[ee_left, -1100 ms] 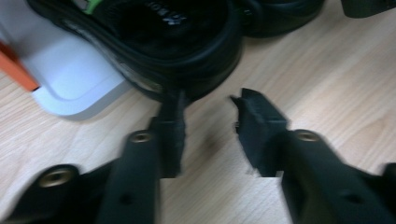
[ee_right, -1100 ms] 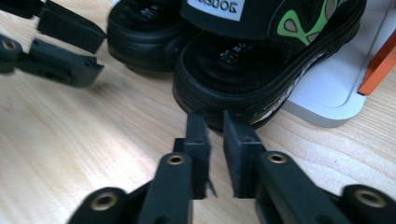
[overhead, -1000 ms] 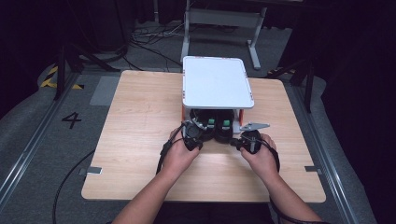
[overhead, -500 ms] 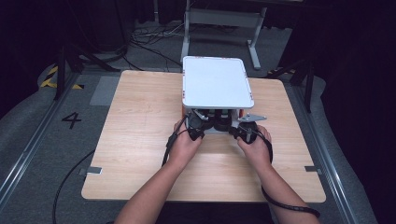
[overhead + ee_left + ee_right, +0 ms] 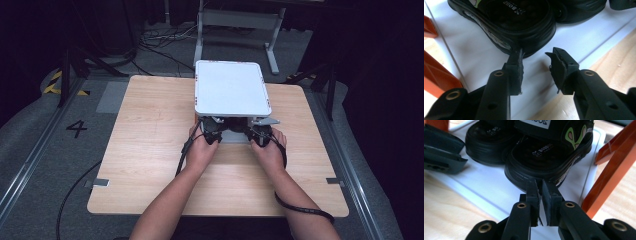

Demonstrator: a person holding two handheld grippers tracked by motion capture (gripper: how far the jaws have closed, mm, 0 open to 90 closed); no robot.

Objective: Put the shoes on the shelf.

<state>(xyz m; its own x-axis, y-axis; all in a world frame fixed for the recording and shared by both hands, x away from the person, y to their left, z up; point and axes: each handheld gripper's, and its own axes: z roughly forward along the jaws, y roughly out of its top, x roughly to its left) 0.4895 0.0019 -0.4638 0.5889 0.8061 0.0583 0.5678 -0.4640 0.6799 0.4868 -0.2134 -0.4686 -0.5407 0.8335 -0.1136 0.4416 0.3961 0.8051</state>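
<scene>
Two black sandals lie side by side on the white lower tray (image 5: 474,60) of a small rack. My left gripper (image 5: 534,53) stands open just behind the heel of one sandal (image 5: 516,22). Its jaws have just been opening and nothing is between them. My right gripper (image 5: 538,182) has its tips at the heel rim of the other sandal (image 5: 546,152). Its jaws have just been opening and a thin gap shows between the pads. In the high view both the left gripper (image 5: 212,131) and the right gripper (image 5: 257,132) sit at the rack's front edge, under its white top shelf (image 5: 231,87).
The rack stands on orange legs (image 5: 614,170) at the far middle of a wooden table (image 5: 150,140). The second sandal (image 5: 486,140) lies to the left in the right gripper view. Cables trail from both grippers across the table. A metal stand and floor cables lie beyond the table.
Both hands have moved forward toward the rack, bringing the grippers up under the front of its top shelf.
</scene>
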